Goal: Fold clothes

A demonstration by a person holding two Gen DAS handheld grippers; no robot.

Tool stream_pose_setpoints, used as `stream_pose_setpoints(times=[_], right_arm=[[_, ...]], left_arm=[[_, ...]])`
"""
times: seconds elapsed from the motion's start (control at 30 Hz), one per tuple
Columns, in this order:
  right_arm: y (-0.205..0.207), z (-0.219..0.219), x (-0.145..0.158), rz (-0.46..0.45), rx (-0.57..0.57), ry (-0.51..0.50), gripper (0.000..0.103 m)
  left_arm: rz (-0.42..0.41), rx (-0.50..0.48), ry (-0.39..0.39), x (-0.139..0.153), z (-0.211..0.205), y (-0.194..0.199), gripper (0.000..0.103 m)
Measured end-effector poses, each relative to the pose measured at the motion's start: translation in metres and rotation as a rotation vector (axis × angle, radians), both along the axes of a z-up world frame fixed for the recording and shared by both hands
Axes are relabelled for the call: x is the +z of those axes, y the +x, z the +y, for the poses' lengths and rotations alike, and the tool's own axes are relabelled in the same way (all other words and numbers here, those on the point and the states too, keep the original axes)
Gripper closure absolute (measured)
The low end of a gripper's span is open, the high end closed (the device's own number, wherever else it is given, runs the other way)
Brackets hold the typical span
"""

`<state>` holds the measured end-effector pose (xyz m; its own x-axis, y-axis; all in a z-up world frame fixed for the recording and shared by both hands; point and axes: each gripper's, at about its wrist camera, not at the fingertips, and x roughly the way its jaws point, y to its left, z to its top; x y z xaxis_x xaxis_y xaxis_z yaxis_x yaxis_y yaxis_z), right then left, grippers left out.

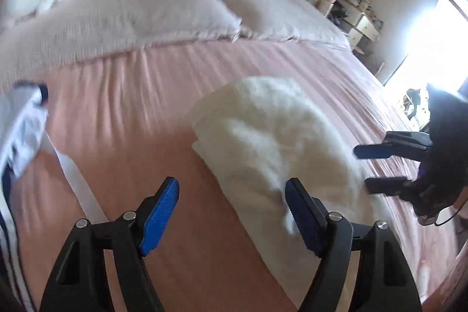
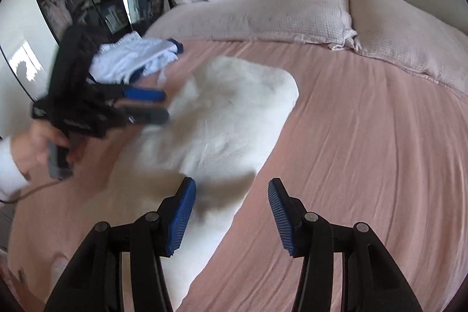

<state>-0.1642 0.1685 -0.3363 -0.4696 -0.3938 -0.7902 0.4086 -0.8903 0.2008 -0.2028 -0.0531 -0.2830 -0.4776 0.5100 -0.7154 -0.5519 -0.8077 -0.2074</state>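
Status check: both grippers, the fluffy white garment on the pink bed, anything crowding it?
Left gripper open, empty. Right gripper open, empty. Fluffy white folded garment lying on pink bedsheet. White-and-navy clothes pile beside it, not blocking.

bed sheet (image 2: pixel 365 151): pink, faint stripes
folded garment (image 2: pixel 228 119): fluffy white
pillows (image 2: pixel 263 10): pale pink waffle
crumpled clothes (image 2: pixel 137 57): white, navy trim
tool pads (image 1: pixel 159 217): blue, ribbed

I see a fluffy white fleece garment (image 2: pixel 222 119) on a matt pink, finely ribbed cloth sheet (image 2: pixel 365 151). Far pillows (image 2: pixel 263 10) look waffle-woven. My grippers' pads (image 2: pixel 181 215) are ridged blue plastic on matt black arms.
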Motion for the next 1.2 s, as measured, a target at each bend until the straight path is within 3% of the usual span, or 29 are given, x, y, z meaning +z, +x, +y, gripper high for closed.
stream_pose_setpoints(times=[0.03,0.1,0.13,0.23,0.27,0.33,0.4,0.47,0.53,0.63,0.67,0.73,0.77,0.9,0.97,1.13,1.17,1.2], right_arm=[[0.003,-0.002,-0.006,-0.005,-0.006,0.035,0.052],[-0.004,0.01,-0.01,-0.078,-0.034,-0.047,0.052],[-0.008,0.015,-0.011,-0.11,-0.045,-0.083,0.052],[-0.003,0.008,-0.003,-0.057,-0.021,-0.043,0.051],[-0.002,0.006,0.0,-0.04,-0.013,-0.031,0.051],[0.004,0.008,0.01,0.002,-0.026,-0.057,0.051],[0.013,0.009,0.022,0.07,-0.038,-0.094,0.051],[0.022,-0.001,0.025,0.122,0.006,-0.059,0.051],[0.018,-0.02,0.003,0.047,0.065,0.062,0.051],[0.014,-0.017,-0.015,-0.005,0.009,0.036,0.048],[0.01,-0.011,-0.016,-0.052,0.014,-0.022,0.048],[0.0,0.002,-0.014,-0.111,-0.002,-0.122,0.048],[-0.004,0.006,-0.018,-0.163,-0.001,-0.152,0.048],[-0.009,0.02,-0.038,-0.4,0.031,-0.306,0.052],[-0.002,0.021,-0.04,-0.423,0.048,-0.332,0.061],[0.01,0.018,-0.038,-0.37,0.04,-0.312,0.071],[0.012,0.017,-0.035,-0.353,0.042,-0.3,0.072],[0.014,0.015,-0.033,-0.336,0.045,-0.288,0.073]], left_arm=[[0.035,0.002,0.025,0.01,0.002,0.006,0.029],[0.041,-0.036,0.115,0.018,0.008,0.016,0.029],[0.044,-0.062,0.111,0.016,0.015,0.021,0.029],[0.056,-0.074,-0.122,-0.019,0.031,0.036,0.029],[0.03,-0.055,-0.164,-0.036,0.03,0.032,0.026],[-0.098,0.04,-0.044,-0.042,0.005,0.025,0.027],[-0.127,0.12,0.043,-0.025,-0.015,0.033,0.029],[-0.084,0.081,0.085,-0.013,-0.02,0.056,0.029],[-0.095,0.017,0.083,-0.012,-0.017,0.079,0.029],[-0.156,0.03,-0.141,-0.054,0.001,0.087,0.028],[-0.195,0.068,-0.1,-0.06,-0.005,0.085,0.029],[-0.299,0.15,0.094,-0.054,-0.03,0.083,0.03],[-0.333,0.155,0.2,-0.049,-0.043,0.087,0.031],[-0.635,0.098,0.563,-0.065,-0.068,0.109,0.031],[-0.725,0.072,0.648,-0.079,-0.062,0.121,0.031],[-0.742,0.086,0.631,-0.098,-0.031,0.12,0.031],[-0.709,0.102,0.602,-0.096,-0.03,0.117,0.042],[-0.67,0.12,0.569,-0.092,-0.029,0.114,0.089]])
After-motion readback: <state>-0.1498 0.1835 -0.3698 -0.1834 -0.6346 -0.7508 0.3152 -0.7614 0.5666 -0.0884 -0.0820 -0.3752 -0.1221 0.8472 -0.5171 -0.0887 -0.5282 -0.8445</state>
